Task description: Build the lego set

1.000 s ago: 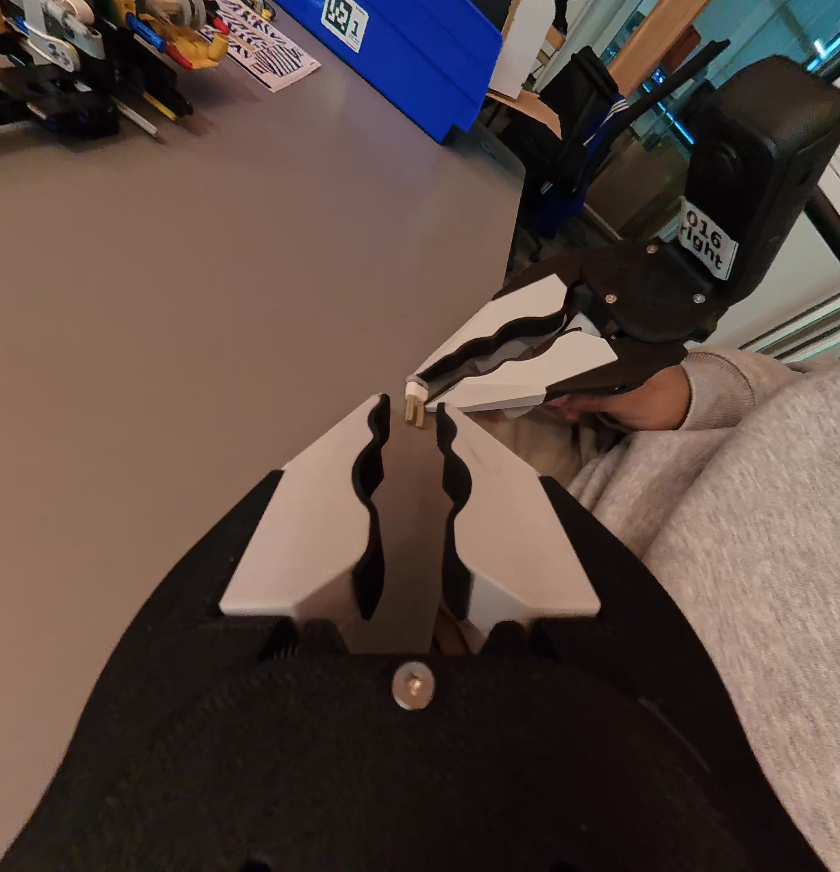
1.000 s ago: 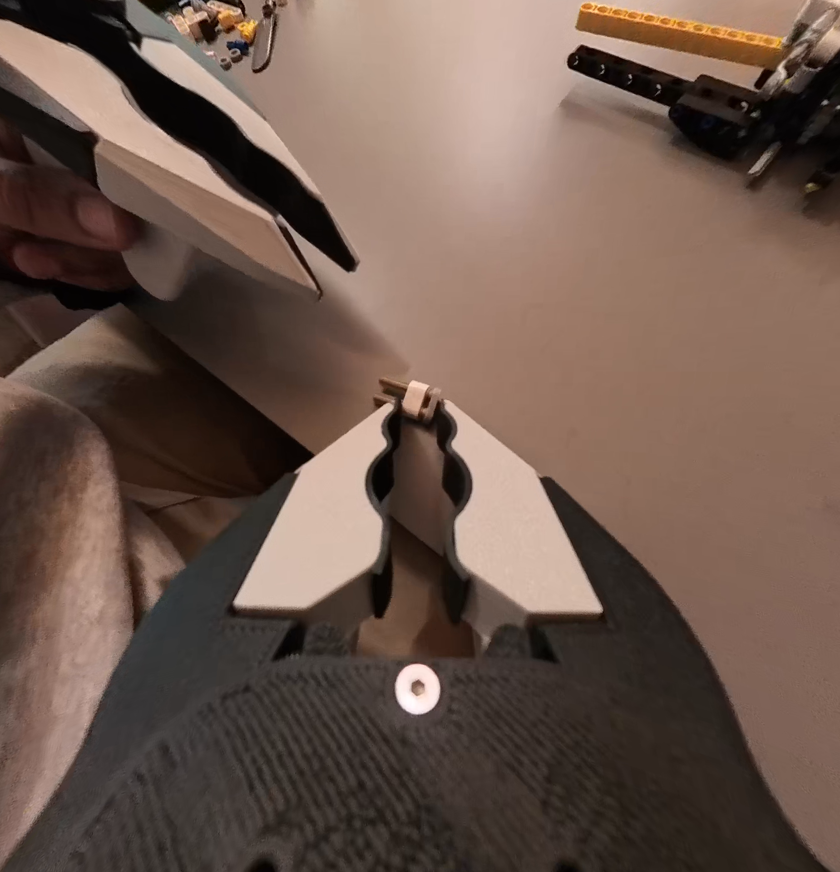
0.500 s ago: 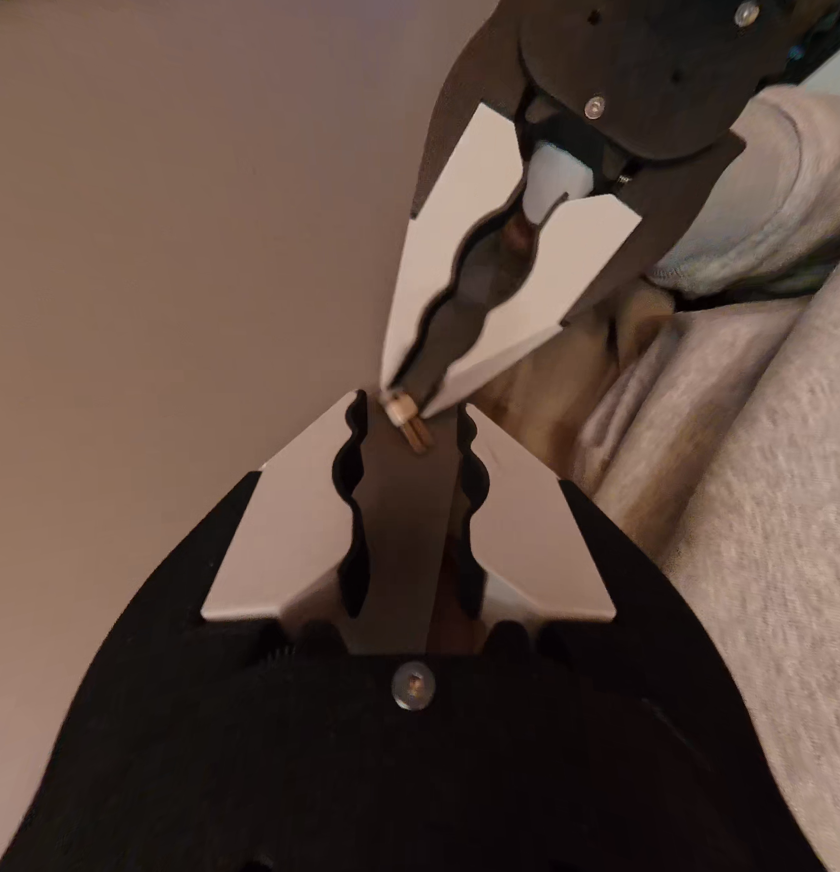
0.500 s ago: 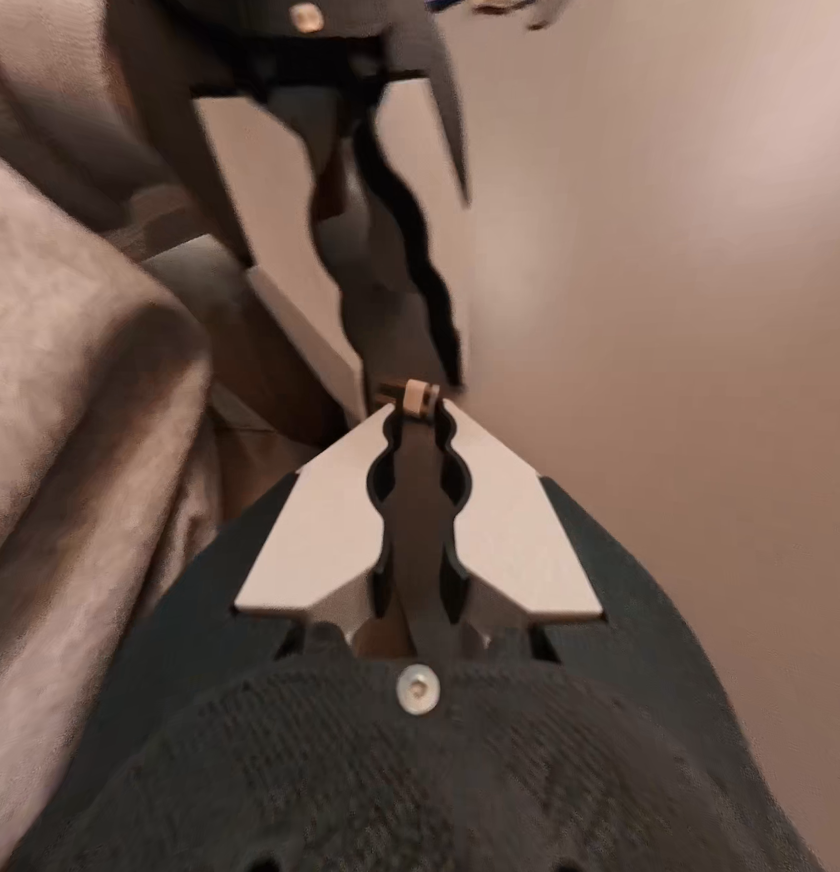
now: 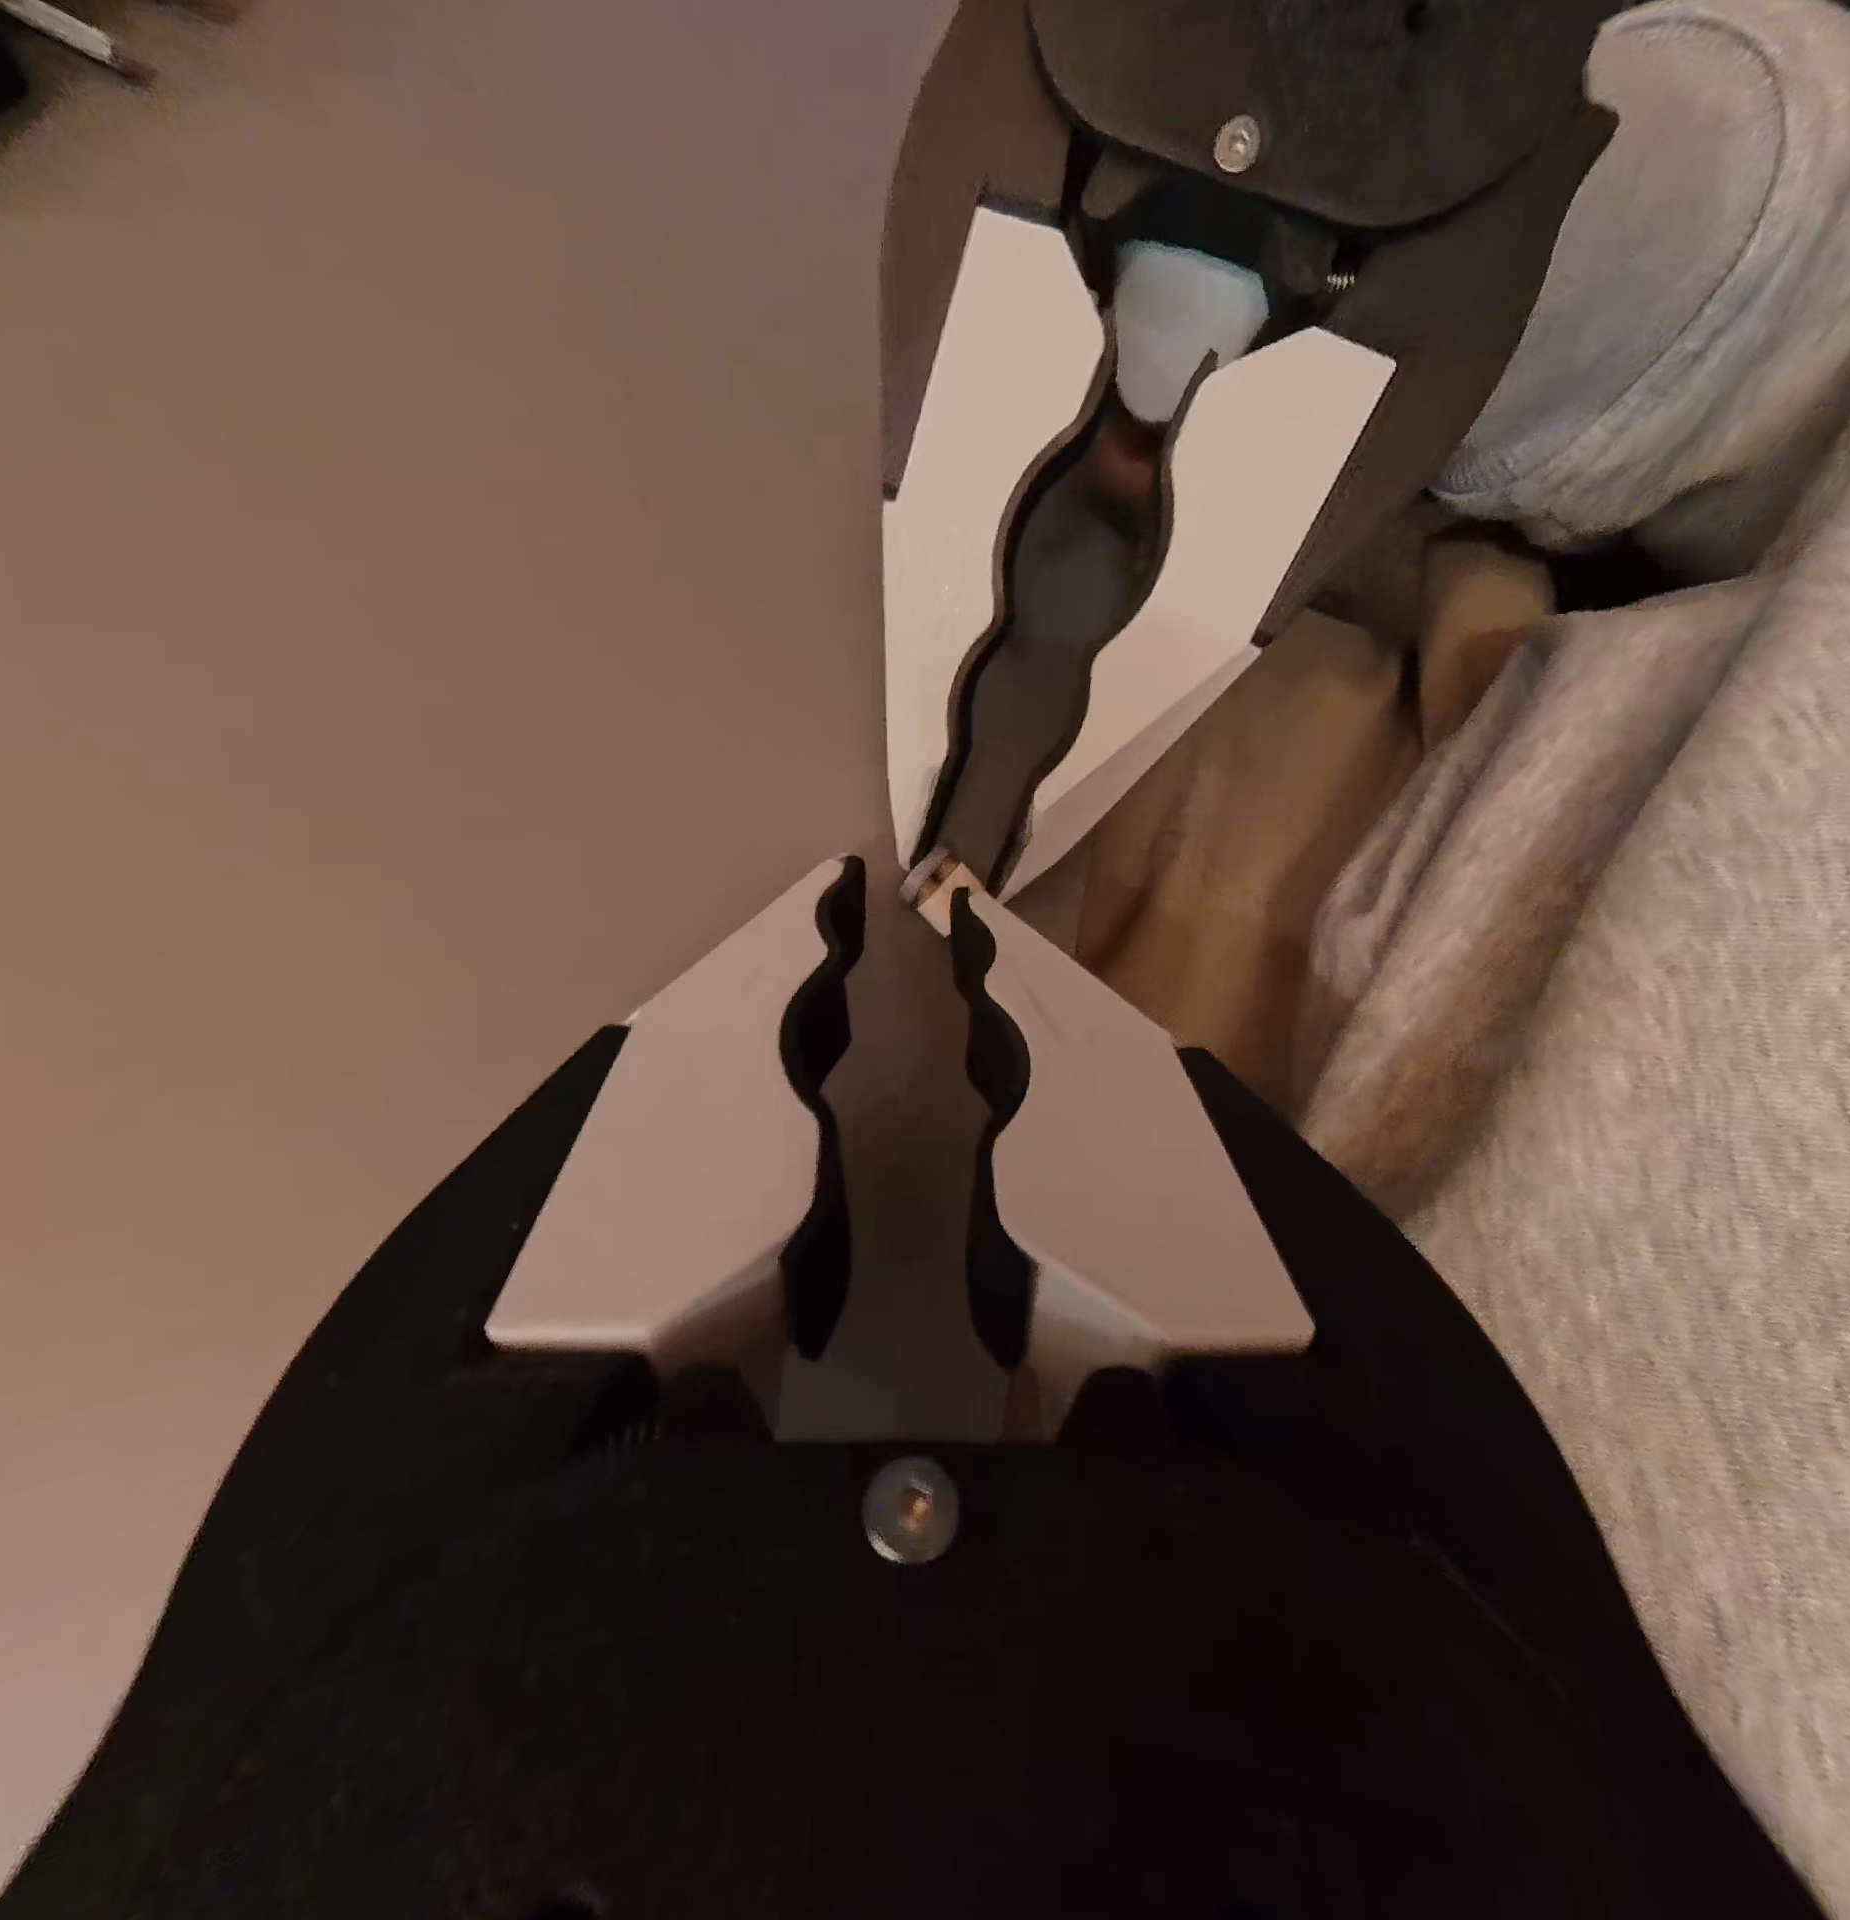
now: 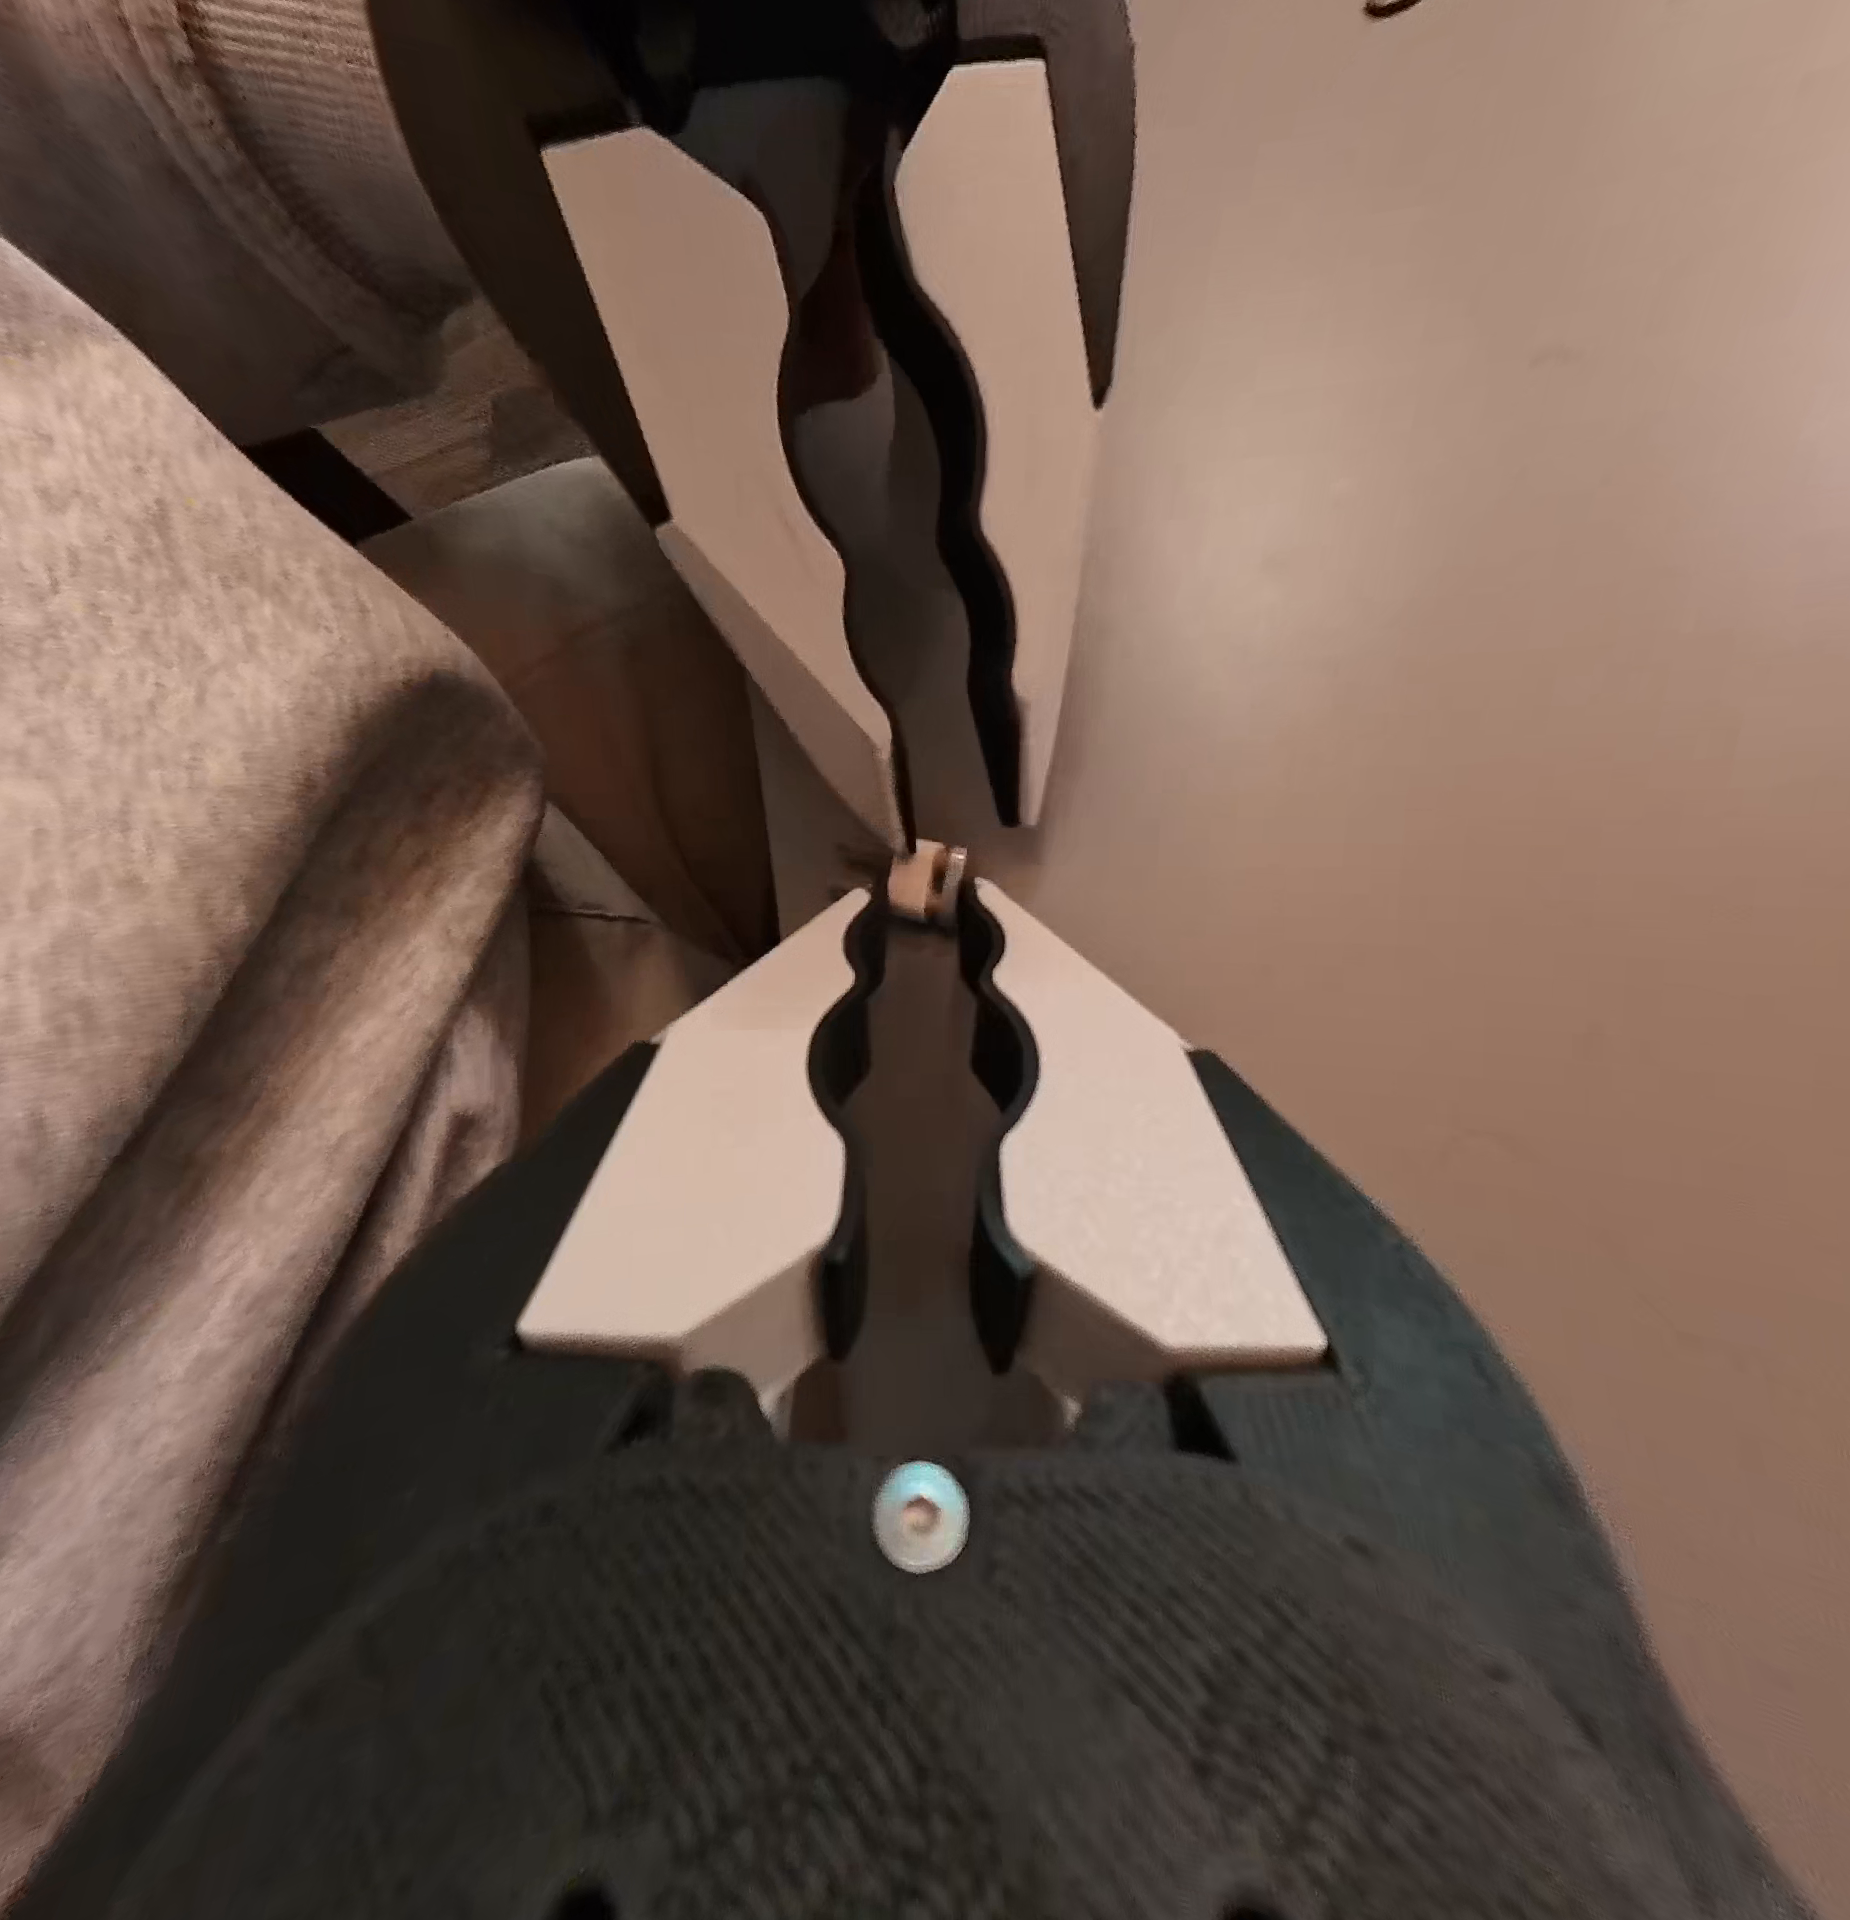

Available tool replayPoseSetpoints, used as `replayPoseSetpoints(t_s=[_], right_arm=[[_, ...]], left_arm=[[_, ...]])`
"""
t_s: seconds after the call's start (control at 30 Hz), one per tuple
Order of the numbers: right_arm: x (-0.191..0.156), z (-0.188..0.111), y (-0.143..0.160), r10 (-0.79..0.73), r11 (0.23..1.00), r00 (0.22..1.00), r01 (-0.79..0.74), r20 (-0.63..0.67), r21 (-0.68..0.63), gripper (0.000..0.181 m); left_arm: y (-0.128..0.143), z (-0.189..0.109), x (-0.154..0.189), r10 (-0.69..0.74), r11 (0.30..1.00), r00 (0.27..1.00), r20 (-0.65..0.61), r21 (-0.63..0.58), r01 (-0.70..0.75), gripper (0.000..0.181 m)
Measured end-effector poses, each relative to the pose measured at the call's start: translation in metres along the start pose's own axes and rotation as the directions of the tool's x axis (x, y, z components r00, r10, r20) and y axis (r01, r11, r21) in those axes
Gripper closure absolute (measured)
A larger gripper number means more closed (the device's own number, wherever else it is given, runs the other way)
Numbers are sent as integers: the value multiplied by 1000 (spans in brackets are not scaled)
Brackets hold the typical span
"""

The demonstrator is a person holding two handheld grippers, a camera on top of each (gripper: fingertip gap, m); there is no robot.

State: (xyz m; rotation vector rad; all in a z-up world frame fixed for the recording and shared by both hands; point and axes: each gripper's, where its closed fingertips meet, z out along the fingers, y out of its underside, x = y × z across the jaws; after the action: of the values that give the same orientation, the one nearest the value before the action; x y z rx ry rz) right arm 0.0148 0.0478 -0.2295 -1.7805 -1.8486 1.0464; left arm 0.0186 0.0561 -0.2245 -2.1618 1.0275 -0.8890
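Observation:
A small white Lego connector with tan pins (image 6: 926, 883) is pinched in the tips of my right gripper (image 6: 919, 891). In the left wrist view the same piece (image 5: 931, 889) shows at the tip of the right gripper (image 5: 957, 868), which comes down from the top. My left gripper (image 5: 902, 881) is open with a narrow gap, and the piece sits just at its right fingertip (image 5: 960, 909), at the mouth of the gap. In the right wrist view the left gripper (image 6: 957, 821) points down at the piece, tip to tip. Both are held above the table's near edge.
The grey table (image 5: 381, 623) fills the left of the left wrist view and the right of the right wrist view (image 6: 1472, 623). A person's grey sweater (image 5: 1627, 1039) and beige trousers (image 5: 1212, 831) lie right beside the grippers. The grippers are tip to tip, or close to it.
Both grippers have swung round to face each other tip to tip, close together. The Lego model and blue bin have left both views. The left gripper's gap has narrowed a little.

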Motion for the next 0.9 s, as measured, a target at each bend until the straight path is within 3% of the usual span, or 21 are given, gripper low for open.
replayPoseSetpoints(t_s=[0.03, 0.3, 0.9], right_arm=[[0, 0, 0, 2, 1000, 1000, -2, 4, -11, 168], [-2, 3, 0, 4, 996, 1000, -3, 16, -92, 168], [-2, 3, 0, 17, 992, 998, -9, 66, -124, 169]], left_arm=[[0, 0, 1, 13, 1000, 1000, -1, 0, -13, 169], [8, 3, 6, 30, 998, 999, -17, -47, -30, 169], [7, 3, 6, 192, 980, 980, 44, -60, -189, 170]])
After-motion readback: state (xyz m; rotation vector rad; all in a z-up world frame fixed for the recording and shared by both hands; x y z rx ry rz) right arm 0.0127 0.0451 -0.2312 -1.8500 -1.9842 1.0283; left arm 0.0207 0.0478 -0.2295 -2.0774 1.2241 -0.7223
